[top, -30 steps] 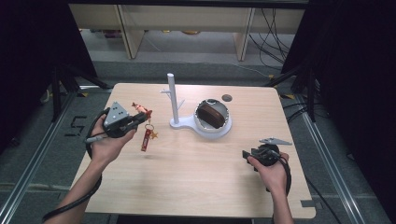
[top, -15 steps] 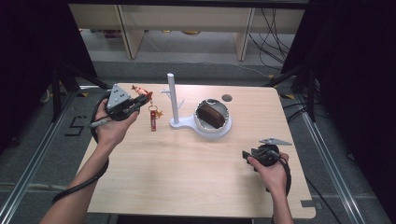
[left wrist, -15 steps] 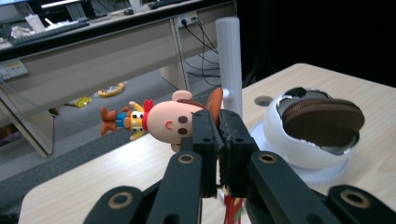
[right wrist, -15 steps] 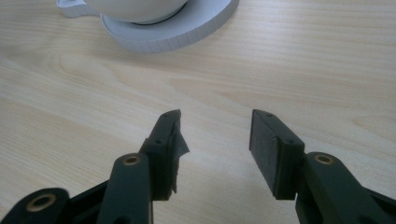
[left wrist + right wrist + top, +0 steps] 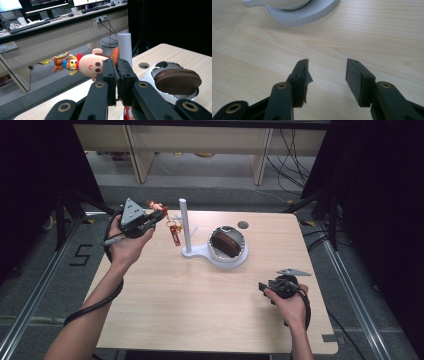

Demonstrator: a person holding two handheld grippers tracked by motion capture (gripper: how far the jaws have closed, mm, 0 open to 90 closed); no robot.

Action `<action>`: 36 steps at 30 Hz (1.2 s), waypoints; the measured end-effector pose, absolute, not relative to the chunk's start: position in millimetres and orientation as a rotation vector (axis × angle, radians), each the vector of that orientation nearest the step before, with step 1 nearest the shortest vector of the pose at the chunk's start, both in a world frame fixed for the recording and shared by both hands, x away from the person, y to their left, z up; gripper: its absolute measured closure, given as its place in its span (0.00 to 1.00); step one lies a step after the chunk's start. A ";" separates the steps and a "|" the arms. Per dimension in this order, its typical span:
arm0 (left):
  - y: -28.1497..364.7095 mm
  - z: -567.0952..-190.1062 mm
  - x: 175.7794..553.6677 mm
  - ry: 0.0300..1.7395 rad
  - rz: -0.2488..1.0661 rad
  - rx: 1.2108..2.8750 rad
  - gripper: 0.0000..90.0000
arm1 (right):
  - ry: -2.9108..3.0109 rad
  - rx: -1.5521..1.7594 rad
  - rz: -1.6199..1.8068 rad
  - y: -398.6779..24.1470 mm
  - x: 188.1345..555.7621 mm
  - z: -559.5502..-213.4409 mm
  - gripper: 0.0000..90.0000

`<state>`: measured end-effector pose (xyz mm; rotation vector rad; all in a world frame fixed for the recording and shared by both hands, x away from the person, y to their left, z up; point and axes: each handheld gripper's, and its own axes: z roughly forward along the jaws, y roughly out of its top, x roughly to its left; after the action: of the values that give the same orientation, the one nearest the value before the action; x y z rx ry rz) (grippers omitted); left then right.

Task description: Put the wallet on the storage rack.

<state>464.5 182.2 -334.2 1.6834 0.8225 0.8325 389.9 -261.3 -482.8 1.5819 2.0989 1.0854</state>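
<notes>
My left gripper (image 5: 150,221) is held above the table's far left, shut on a keychain: a cartoon cowboy figure (image 5: 157,206) with a red tag (image 5: 175,237) dangling below on a ring. In the left gripper view the jaws (image 5: 117,67) pinch the figure (image 5: 86,65) by its head, just in front of the white post (image 5: 124,46). The post (image 5: 183,222) rises from a white stand whose bowl (image 5: 242,257) holds a brown pouch (image 5: 227,243). The red tag hangs just left of the post. My right gripper (image 5: 263,286) rests open low over the table's near right, nothing between its fingers (image 5: 327,71).
A round cable hole (image 5: 243,224) lies in the tabletop behind the bowl. The stand's white base (image 5: 299,13) lies ahead of the right gripper. Shelving and cables stand beyond the table's far edge; desks with monitors (image 5: 40,15) show in the left gripper view.
My left gripper has risen and moved away and rightward with the keychain, bringing the red tag close to the post. The right gripper has stayed put.
</notes>
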 end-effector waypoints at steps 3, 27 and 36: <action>179.4 -331.5 467.2 0.818 0.831 1.678 0.95 | 2.099 1.582 1.069 -260.9 389.1 -482.4 0.60; 170.6 -330.7 487.5 0.833 0.848 1.665 0.95 | 2.109 1.589 1.073 -260.2 388.7 -483.5 0.60; 169.5 -338.8 496.0 0.866 0.842 1.675 0.95 | 2.103 1.587 1.071 -261.5 388.6 -483.8 0.60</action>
<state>496.0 169.5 -338.8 1.6755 0.8665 0.8423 388.6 -261.5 -483.8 1.5869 2.1034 1.0706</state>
